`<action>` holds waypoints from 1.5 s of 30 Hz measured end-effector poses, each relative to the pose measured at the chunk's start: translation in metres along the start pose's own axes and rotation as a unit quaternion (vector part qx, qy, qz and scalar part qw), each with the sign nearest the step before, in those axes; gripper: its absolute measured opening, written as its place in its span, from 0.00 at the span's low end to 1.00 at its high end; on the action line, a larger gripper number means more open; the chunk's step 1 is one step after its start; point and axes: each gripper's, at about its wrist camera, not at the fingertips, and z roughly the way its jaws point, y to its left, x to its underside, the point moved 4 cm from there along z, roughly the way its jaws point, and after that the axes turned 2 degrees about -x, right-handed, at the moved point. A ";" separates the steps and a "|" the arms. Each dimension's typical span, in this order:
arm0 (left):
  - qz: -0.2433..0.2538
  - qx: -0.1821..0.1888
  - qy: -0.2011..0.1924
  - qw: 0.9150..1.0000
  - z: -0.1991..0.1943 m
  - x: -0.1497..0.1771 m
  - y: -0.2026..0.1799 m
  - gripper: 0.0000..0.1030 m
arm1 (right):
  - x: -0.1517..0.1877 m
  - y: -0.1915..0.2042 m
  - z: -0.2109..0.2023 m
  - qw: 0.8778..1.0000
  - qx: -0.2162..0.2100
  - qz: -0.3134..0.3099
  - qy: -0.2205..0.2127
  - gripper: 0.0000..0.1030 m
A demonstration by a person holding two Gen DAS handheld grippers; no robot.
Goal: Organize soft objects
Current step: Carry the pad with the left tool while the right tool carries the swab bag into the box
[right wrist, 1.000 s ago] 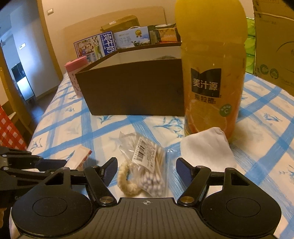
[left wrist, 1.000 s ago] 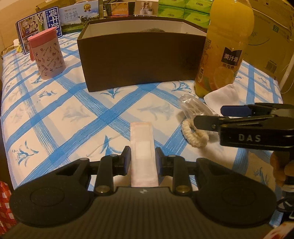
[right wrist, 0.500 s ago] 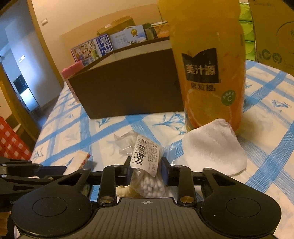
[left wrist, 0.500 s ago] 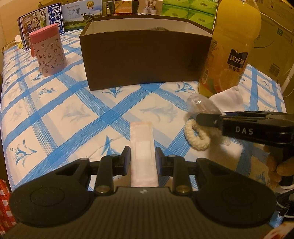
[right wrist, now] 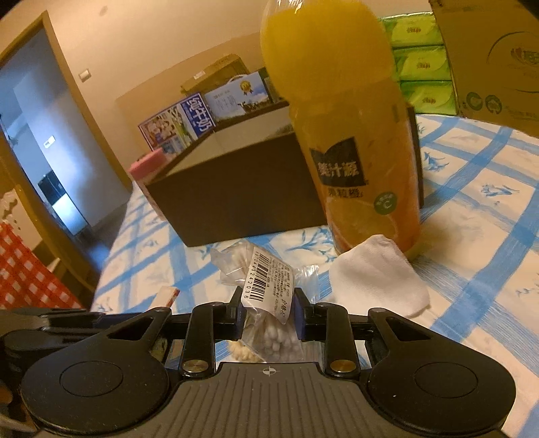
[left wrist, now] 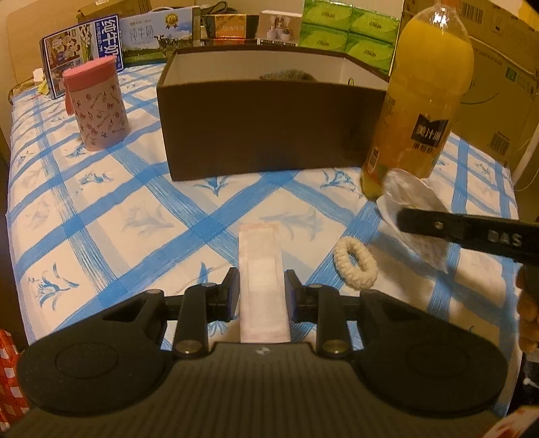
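Note:
My left gripper (left wrist: 262, 289) is shut on a flat pink-white wrapped pad (left wrist: 260, 266) and holds it above the tablecloth. My right gripper (right wrist: 268, 311) is shut on a clear bag of cotton swabs (right wrist: 269, 293), lifted off the cloth; the bag also shows in the left wrist view (left wrist: 414, 215). A cream knitted hair tie (left wrist: 355, 262) lies on the cloth to the right of the pad. A white folded cloth (right wrist: 374, 274) lies by the juice bottle. The open brown box (left wrist: 266, 131) stands behind.
A tall orange juice bottle (left wrist: 417, 114) stands at the box's right corner. A pink patterned cup (left wrist: 97, 104) stands at the left. Cartons and green tissue packs (left wrist: 347, 30) line the back. A cardboard box (left wrist: 498, 84) stands at the right edge.
My right gripper closed on the bag of cotton swabs and lifted it up off the hair tie. My left gripper stayed shut on the pad and rose slightly.

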 end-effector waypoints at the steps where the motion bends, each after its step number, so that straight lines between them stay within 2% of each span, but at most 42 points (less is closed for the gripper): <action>1: 0.000 0.000 -0.002 1.000 -0.002 -0.001 0.000 0.25 | -0.001 -0.001 -0.006 1.000 -0.003 0.001 0.000 0.28; 6: 0.002 -0.002 -0.017 1.000 -0.014 -0.011 0.003 0.25 | -0.002 -0.009 -0.040 1.000 -0.002 -0.009 -0.002 0.28; 13: 0.016 -0.013 -0.043 0.999 -0.031 -0.033 0.005 0.25 | -0.020 -0.041 -0.087 1.000 0.025 -0.009 -0.012 0.28; 19: 0.028 -0.018 -0.076 0.997 -0.045 -0.071 0.014 0.25 | -0.069 -0.078 -0.115 0.997 0.048 -0.003 -0.054 0.28; 25: 0.052 -0.027 -0.118 0.991 -0.054 -0.124 0.018 0.25 | -0.131 -0.099 -0.124 0.995 0.043 -0.018 -0.092 0.28; 30: 0.071 -0.014 -0.134 0.988 -0.046 -0.164 0.010 0.25 | -0.175 -0.106 -0.104 0.994 0.029 -0.037 -0.098 0.28; 34: 0.079 0.004 -0.132 0.988 -0.029 -0.193 0.002 0.25 | -0.209 -0.110 -0.073 0.995 -0.011 -0.058 -0.081 0.28; 41: 0.076 0.042 -0.108 0.990 0.026 -0.252 -0.009 0.25 | -0.251 -0.119 -0.003 0.991 -0.069 -0.105 -0.046 0.28; 45: 0.080 0.050 -0.095 0.991 0.061 -0.278 -0.015 0.25 | -0.263 -0.123 0.038 0.989 -0.081 -0.119 -0.024 0.28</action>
